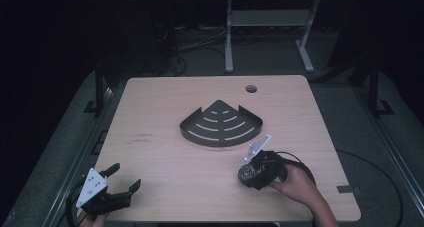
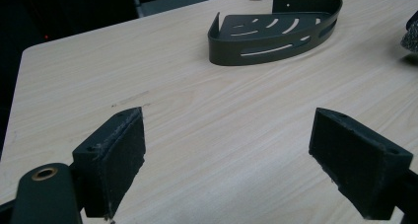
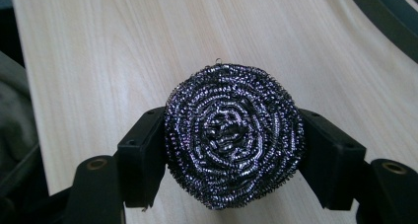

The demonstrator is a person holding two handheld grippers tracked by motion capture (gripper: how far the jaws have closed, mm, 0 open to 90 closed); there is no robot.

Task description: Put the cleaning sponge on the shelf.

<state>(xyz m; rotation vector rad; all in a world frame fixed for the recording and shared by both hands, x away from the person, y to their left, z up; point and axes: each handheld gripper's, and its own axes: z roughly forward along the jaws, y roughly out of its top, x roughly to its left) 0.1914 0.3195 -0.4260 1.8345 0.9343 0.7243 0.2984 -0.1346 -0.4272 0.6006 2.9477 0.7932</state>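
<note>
A round steel wool scourer (image 3: 233, 134) sits squeezed between the two black jaws of my right gripper (image 3: 233, 150), just above the wooden table. From above, the scourer (image 1: 247, 172) and the right gripper (image 1: 250, 173) are at the table's front right, below the dark slotted corner rack (image 1: 221, 124). The rack (image 2: 276, 30) is fan-shaped, with a low rim. My left gripper (image 1: 124, 177) rests at the front left corner, open, with bare wood between its pads (image 2: 118, 155).
The wooden table (image 1: 160, 112) has a round cable hole (image 1: 251, 89) near its far edge. A cable (image 1: 305, 162) trails from the right gripper. Desk legs and cables stand on the dark floor beyond.
</note>
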